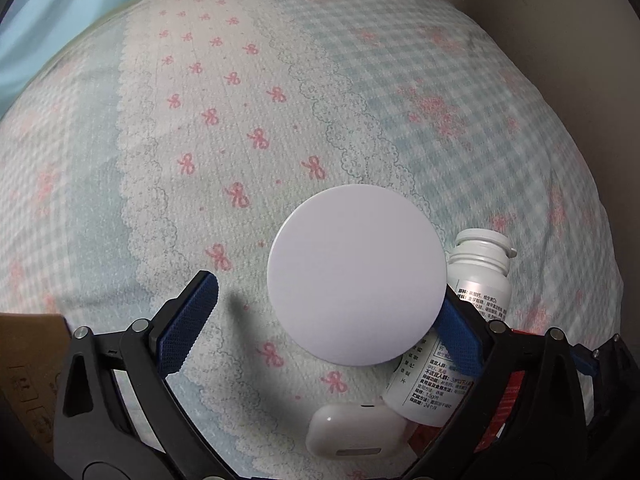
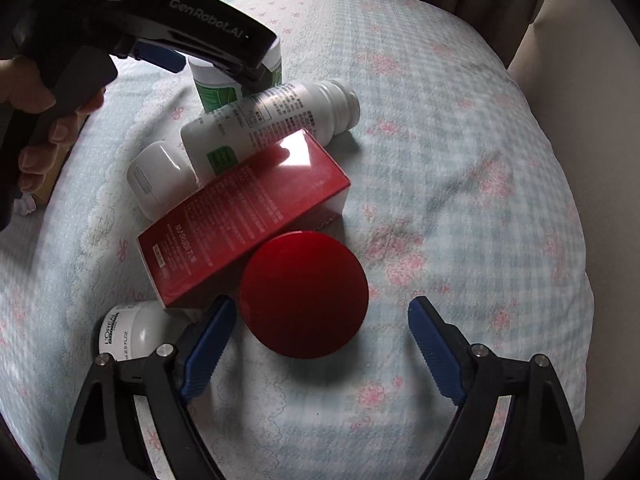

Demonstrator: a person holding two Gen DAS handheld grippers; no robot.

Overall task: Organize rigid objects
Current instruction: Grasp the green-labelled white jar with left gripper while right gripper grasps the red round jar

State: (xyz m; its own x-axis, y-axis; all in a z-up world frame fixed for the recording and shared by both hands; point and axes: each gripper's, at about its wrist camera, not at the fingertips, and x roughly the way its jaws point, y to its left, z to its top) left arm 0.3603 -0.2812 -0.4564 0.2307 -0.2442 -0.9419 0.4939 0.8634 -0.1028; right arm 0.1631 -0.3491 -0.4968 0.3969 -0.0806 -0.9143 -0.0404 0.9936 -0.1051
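In the left wrist view my left gripper point(image 1: 332, 300) is open around the round white lid of an upright green-and-white bottle point(image 1: 356, 276); that bottle also shows in the right wrist view point(image 2: 218, 92). A white pill bottle point(image 1: 476, 280) lies beside it, also seen in the right wrist view point(image 2: 272, 120). A white earbuds case point(image 1: 352, 432) lies below. In the right wrist view my right gripper point(image 2: 322, 316) is open over a red round jar point(image 2: 304, 296), next to a red box point(image 2: 244, 216). The left gripper point(image 2: 160, 46) hangs over the green bottle.
A small L'Oreal jar point(image 2: 132, 332) lies by my right gripper's left finger. All rest on a bed with a blue-and-pink patterned sheet point(image 1: 240, 120). A cardboard box point(image 1: 28, 360) is at the left edge. A beige wall point(image 2: 580, 80) bounds the right.
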